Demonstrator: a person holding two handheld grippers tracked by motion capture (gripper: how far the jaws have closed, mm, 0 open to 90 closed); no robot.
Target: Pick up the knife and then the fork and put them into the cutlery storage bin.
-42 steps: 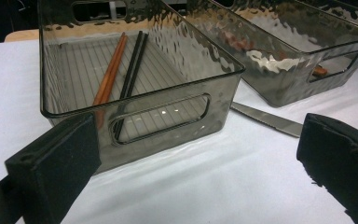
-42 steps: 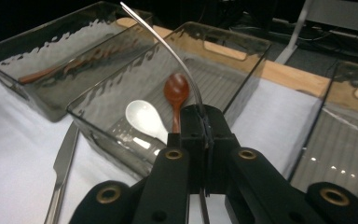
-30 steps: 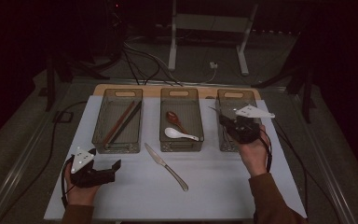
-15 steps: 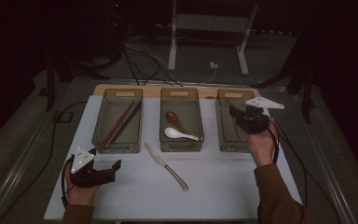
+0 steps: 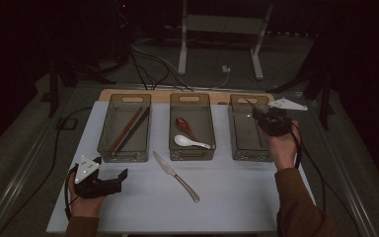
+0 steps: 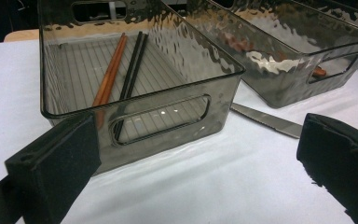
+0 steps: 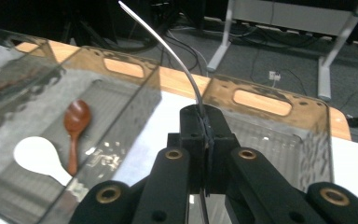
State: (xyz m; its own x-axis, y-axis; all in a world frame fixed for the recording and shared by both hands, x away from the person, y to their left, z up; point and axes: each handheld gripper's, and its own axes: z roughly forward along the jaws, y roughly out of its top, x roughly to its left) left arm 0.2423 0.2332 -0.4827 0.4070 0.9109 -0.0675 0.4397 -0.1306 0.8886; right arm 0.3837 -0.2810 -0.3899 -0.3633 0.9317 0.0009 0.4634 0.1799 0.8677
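On the white surface: left clear smoky plastic bin w/ brown & black chopsticks. Middle bin w/ white & brown spoons. Right hand-held gripper clenched on thin curved metal utensil handle over right bin; left hand-held gripper released.

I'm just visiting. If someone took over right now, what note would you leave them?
Left tool: open, holding nothing, near the left bin.
Right tool: shut on a thin silvery utensil, above the right bin.
Done: chopsticks in the left bin, two spoons in the middle bin.
Left: probably drop the utensil into the right bin, then sort the knife lying on the mat.
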